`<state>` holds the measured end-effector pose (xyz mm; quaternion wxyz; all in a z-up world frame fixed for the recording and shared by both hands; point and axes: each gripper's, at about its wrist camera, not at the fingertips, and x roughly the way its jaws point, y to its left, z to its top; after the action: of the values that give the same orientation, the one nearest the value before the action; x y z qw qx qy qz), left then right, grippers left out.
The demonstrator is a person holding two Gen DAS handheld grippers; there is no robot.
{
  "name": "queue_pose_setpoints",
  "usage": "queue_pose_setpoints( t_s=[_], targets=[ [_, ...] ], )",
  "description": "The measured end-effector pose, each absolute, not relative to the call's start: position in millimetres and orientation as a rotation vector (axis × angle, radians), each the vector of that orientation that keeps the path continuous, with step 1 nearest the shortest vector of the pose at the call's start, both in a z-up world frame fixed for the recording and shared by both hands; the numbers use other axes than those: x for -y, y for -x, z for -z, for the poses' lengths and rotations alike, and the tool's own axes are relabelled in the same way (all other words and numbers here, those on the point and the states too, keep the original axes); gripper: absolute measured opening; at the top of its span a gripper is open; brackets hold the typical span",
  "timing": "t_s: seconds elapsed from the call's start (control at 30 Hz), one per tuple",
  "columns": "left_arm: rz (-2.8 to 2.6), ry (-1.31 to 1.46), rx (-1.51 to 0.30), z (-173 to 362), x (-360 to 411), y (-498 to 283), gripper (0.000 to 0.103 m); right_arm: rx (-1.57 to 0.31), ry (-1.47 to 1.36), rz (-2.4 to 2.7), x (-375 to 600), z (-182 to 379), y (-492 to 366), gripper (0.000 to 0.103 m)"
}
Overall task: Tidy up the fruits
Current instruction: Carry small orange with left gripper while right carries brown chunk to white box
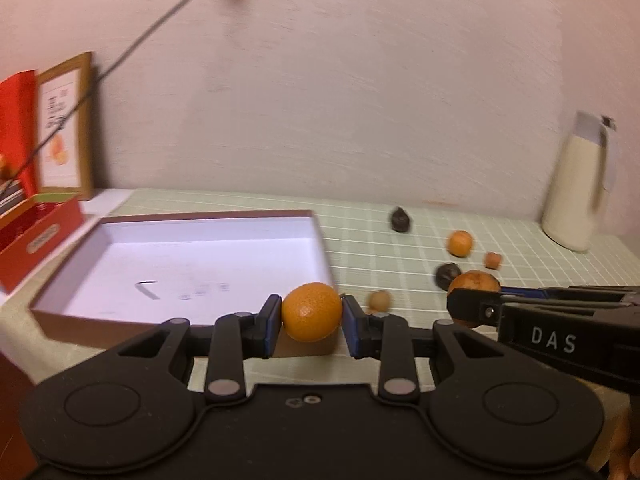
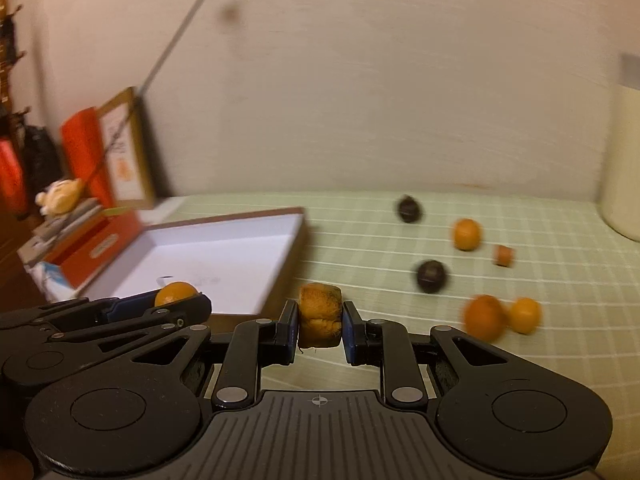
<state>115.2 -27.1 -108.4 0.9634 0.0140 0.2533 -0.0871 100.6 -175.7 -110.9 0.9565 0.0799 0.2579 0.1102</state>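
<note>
Motion is blurring the loose fruit on the table: two oranges (image 2: pixel 502 316) are smearing together. My left gripper (image 2: pixel 182 300) is hiding most of its orange (image 2: pixel 176 293). The frame edge is cutting off the white jug (image 2: pixel 624 160).

Both tongs point slightly downward side by side, left tongs (image 1: pixel 311 322) and right tongs (image 2: pixel 320 326) each clamped shut.

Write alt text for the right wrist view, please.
The right gripper clamps a brownish, squashed fruit above a green checked tablecloth. An open white box lies left; loose orange and dark fruits lie right.
</note>
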Motion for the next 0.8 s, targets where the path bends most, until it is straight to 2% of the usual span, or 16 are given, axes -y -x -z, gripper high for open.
queue_pose_setpoints(
  t_s=[0.43,0.8],
  targets=[
    [0.035,0.028,-0.455,78.1,-41.0,-109.2,0.023,-0.435,-0.108,-0.381,112.7,85.6,-98.1,0.023],
    [-0.085,0.002,-0.435,73.3,-98.5,-141.3,0.023,-0.431,-0.095,-0.405,84.3,85.0,-138.2,0.023]
  ],
)
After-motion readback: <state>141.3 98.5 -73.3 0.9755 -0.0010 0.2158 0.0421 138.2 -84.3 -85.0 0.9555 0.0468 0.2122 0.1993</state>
